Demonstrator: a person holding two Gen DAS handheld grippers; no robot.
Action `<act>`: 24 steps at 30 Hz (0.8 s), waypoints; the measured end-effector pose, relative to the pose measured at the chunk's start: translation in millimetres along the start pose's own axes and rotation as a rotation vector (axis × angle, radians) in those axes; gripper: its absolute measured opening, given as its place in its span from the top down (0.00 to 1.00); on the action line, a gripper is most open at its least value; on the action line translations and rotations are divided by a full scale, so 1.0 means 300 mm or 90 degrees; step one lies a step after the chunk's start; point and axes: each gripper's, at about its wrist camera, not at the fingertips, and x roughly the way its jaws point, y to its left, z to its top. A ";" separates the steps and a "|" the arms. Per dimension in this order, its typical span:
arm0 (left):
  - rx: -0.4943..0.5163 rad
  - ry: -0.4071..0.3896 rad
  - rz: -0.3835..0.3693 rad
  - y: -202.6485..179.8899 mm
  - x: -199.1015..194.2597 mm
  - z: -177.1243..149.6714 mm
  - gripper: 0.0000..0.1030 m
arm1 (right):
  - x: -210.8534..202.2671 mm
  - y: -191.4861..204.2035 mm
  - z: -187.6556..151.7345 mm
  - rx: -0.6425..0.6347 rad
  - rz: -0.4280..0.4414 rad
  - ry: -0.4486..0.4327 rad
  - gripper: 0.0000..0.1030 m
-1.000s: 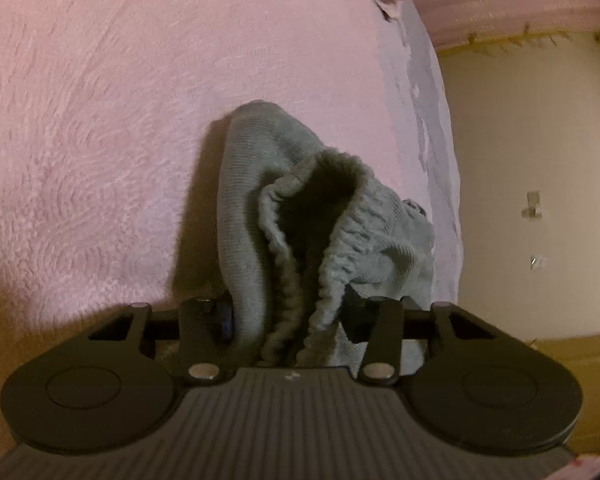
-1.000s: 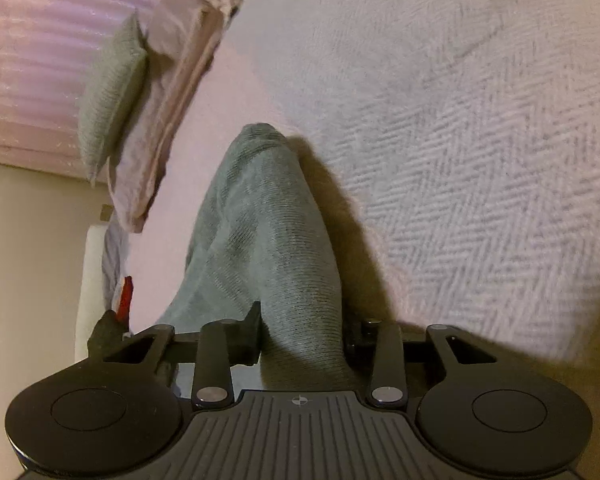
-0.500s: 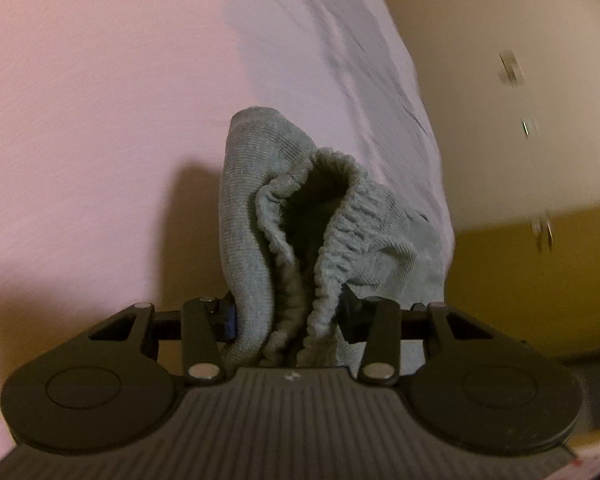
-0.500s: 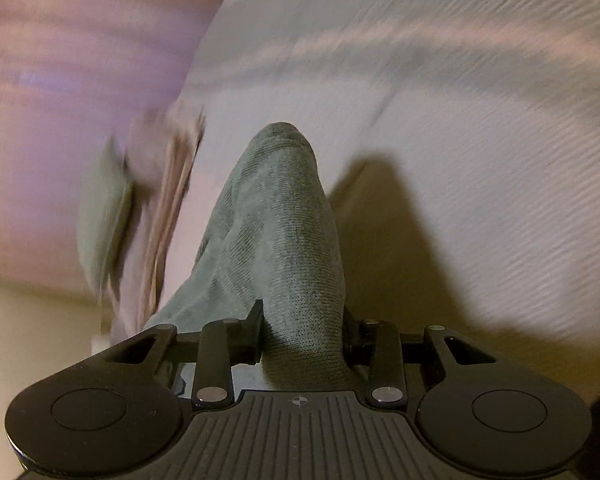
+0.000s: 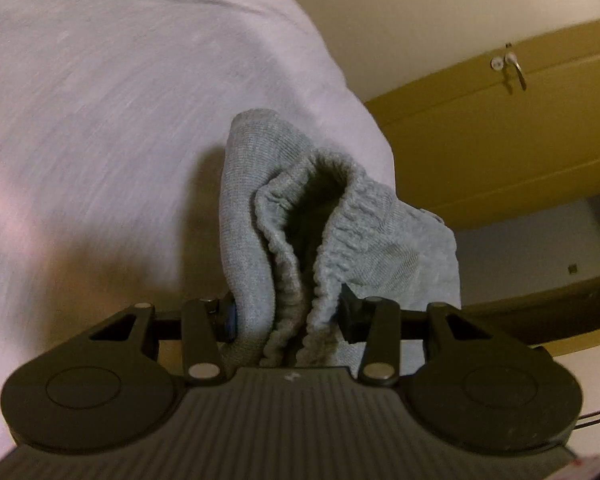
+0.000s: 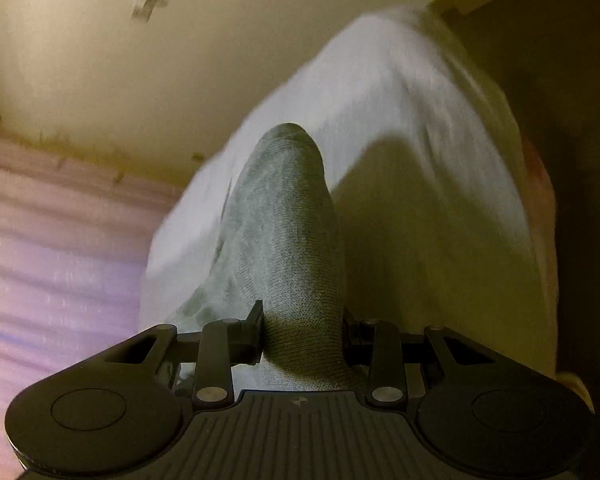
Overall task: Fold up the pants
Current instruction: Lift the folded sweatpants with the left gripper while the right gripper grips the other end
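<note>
Both grippers' fingers pinch the grey pants (image 5: 332, 232), left gripper (image 5: 288, 316) at the waistband, fingertips buried in cloth.

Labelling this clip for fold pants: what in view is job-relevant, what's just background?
In the job:
- grey knit pants, elastic waistband bunched
- left gripper, clamped on the waistband
- right gripper, clamped on a plain fold of the pants
- pale bedspread beneath

Background:
- mustard-yellow door with metal handle
- cream wall
- pink ribbed panel

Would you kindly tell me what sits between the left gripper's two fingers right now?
In the left wrist view, the grey pants' bunched elastic waistband fills the left gripper; nothing else lies there.
</note>
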 end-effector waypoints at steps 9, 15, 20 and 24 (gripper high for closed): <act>0.085 -0.007 0.019 -0.066 0.230 0.553 0.62 | 0.357 0.040 0.357 -0.001 0.043 -0.057 0.70; 0.068 -0.010 0.049 0.013 0.347 0.692 0.50 | 0.573 0.020 0.500 -0.025 -0.006 -0.029 0.59; 0.001 -0.069 0.028 0.112 0.220 0.556 0.40 | 0.452 -0.039 0.500 -0.041 -0.044 -0.008 0.50; -0.013 -0.106 0.045 0.091 0.097 0.434 0.30 | 0.335 -0.008 0.437 -0.068 -0.060 -0.001 0.48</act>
